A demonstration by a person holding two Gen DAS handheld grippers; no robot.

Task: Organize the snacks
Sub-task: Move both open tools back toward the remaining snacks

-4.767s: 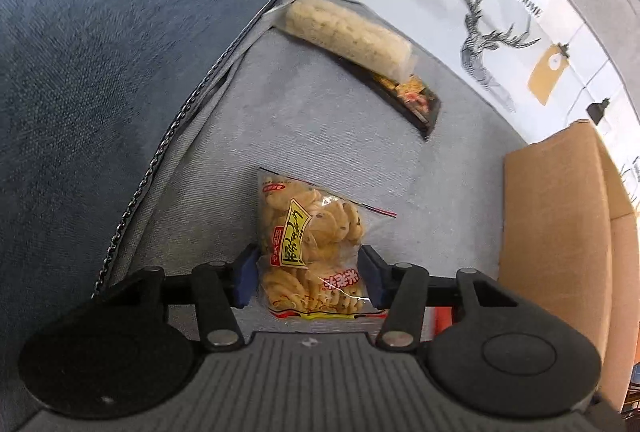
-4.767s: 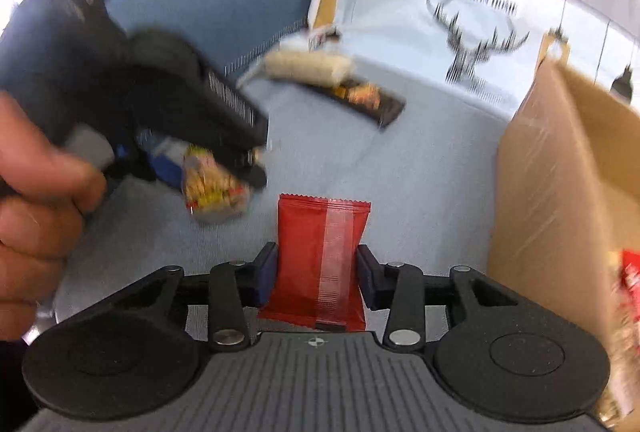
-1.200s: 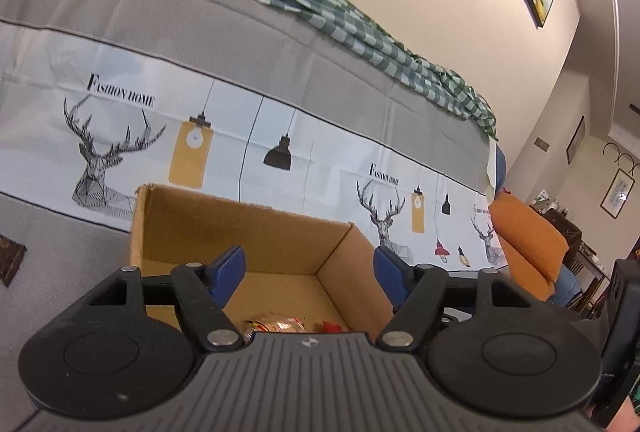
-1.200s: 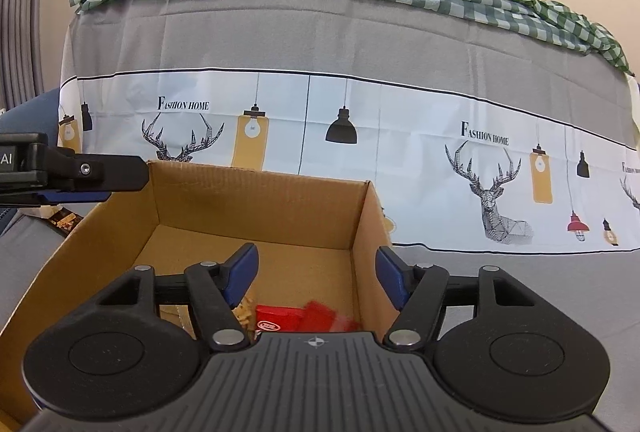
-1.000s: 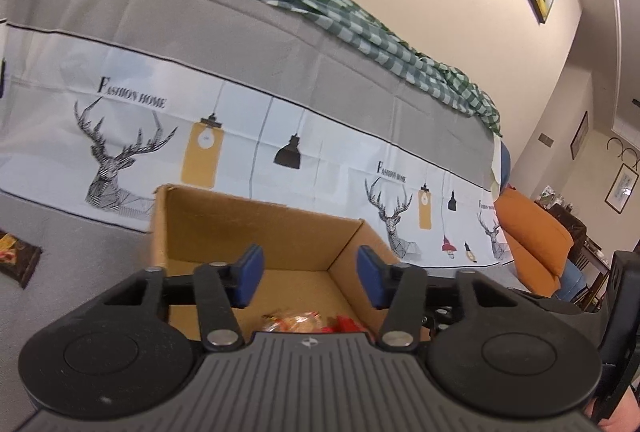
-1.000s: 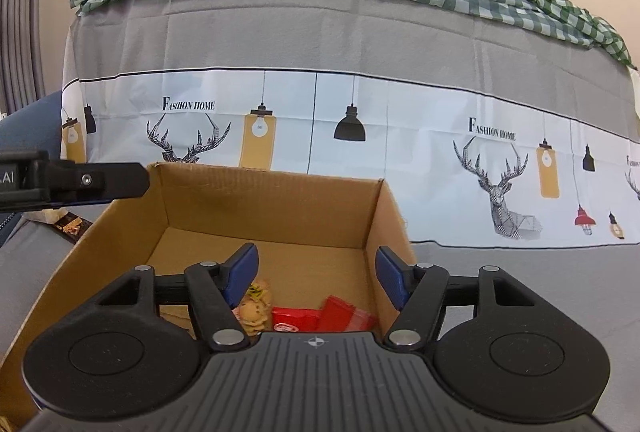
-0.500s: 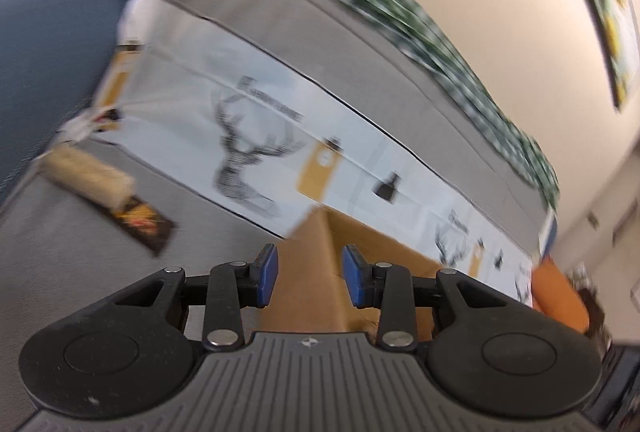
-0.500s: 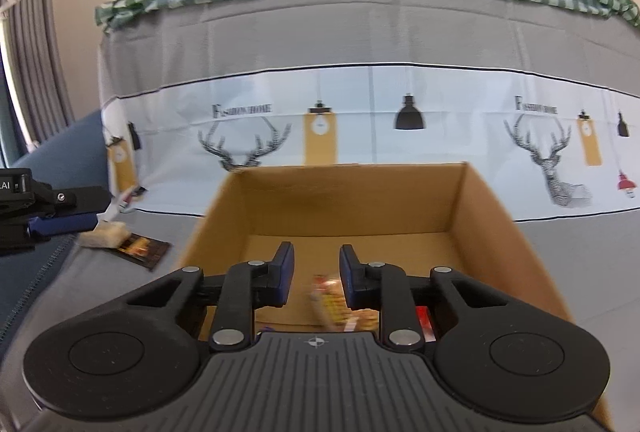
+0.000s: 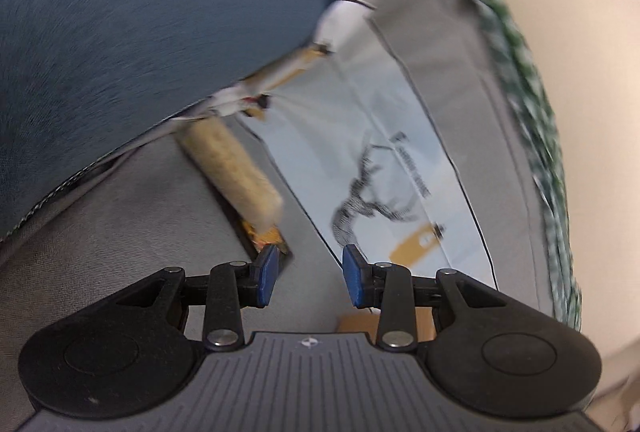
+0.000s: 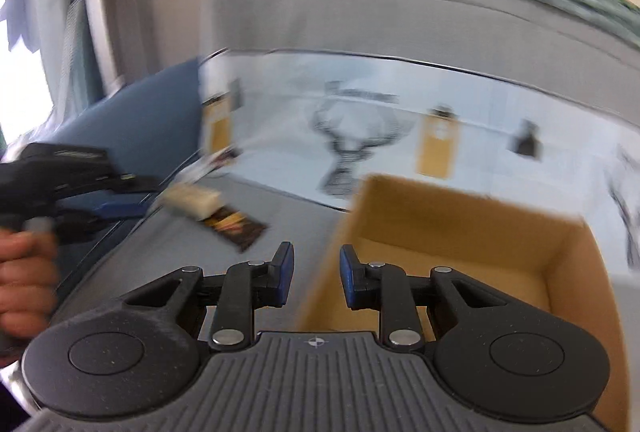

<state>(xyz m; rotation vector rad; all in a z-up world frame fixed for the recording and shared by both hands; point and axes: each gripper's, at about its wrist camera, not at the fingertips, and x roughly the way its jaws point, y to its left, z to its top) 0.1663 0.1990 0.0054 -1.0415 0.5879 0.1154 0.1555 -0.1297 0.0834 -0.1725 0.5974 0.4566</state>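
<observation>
Bare grey sofa seat under and ahead of the left gripper; nothing between its parted jaws. Pale wafer pack lies on a dark snack pack just ahead, hard against the blue cushion, which walls the left side. Right gripper, jaws parted and empty, faces the near corner of the cardboard box; open seat lies left of it.

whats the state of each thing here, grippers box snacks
left gripper: open, empty
right gripper: open, empty
box: top open, upright on the sofa
cracker pack: lying on the sofa, on the dark packet
dark packet: flat on the sofa, partly under the cracker pack
</observation>
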